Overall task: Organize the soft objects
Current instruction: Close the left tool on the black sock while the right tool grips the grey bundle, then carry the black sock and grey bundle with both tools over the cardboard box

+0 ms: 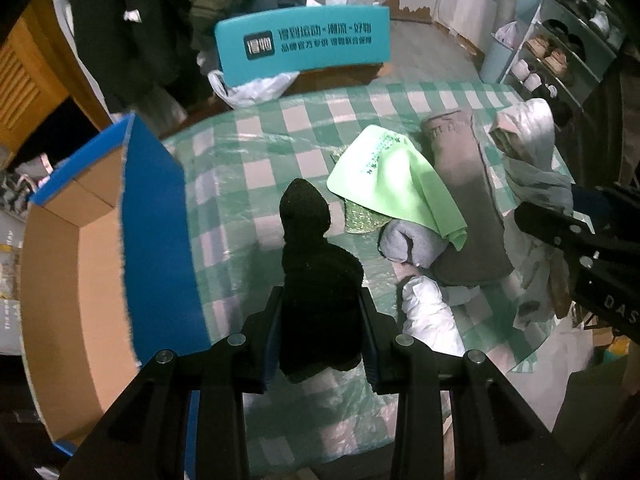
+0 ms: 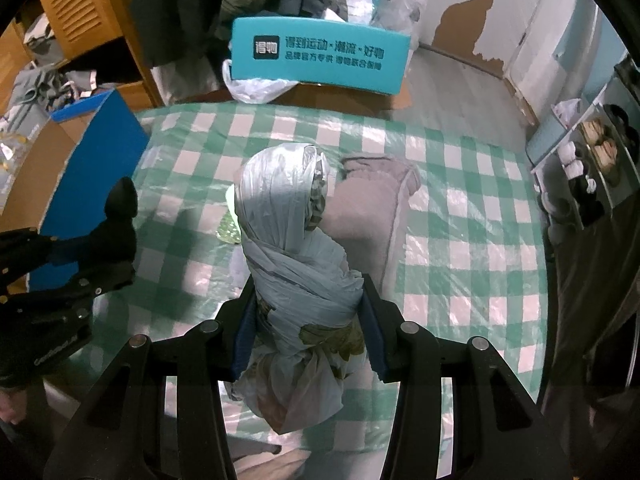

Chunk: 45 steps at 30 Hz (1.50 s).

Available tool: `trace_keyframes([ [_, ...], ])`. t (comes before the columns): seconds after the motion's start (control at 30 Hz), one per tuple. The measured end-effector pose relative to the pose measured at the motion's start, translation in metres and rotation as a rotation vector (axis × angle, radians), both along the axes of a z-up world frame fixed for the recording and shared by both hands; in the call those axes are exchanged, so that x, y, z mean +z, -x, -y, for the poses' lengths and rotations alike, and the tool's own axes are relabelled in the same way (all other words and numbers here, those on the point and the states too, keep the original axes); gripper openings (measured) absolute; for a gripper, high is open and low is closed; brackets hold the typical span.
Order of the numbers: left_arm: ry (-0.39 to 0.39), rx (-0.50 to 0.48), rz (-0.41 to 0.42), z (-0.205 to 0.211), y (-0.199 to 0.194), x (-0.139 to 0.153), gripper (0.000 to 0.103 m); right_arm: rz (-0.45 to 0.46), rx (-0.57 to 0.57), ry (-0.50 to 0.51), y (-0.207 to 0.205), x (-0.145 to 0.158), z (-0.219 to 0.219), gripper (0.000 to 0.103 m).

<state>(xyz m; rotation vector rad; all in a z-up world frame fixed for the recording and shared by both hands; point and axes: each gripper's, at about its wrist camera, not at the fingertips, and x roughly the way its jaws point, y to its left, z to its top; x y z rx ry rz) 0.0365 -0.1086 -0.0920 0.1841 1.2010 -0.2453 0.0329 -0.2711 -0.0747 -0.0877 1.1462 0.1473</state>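
While the left claw (image 1: pixel 320 344) grips a black sock (image 1: pixel 316 272) and the right claw (image 2: pixel 308 332) a twisted bag bundle (image 2: pixel 288 240), the box (image 1: pixel 80 280) at nine o'clock looks empty; cloths (image 1: pixel 392 188) remain on the surface (image 1: pixel 256 152).

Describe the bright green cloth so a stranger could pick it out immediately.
Start at the green-and-white checked tablecloth. Near its middle lies a heap of soft things beside a long grey-brown cushion. The bright green cloth drapes over a grey roll; it alone is lime green with dark printed text.

Each black hand-held gripper (image 1: pixel 320 336) has blue pads (image 2: pixel 244 332), round silver screws and slotted arms.
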Motion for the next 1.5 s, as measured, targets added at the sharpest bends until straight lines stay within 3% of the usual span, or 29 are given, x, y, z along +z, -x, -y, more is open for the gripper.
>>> trace_keyframes([
  [0.4, -0.042, 0.008, 0.101, -0.021, 0.017, 0.036, 0.034, 0.038, 0.052, -0.005, 0.008, 0.024, -0.023, 0.045],
  [0.8, -0.052, 0.044, 0.147, -0.048, 0.026, 0.053, 0.034, 0.086, 0.13, -0.036, 0.012, 0.053, -0.06, 0.045],
  [1.5, -0.059, 0.136, 0.184, -0.109, 0.031, 0.066, 0.034, 0.105, 0.259, -0.058, 0.005, 0.071, -0.139, 0.045],
])
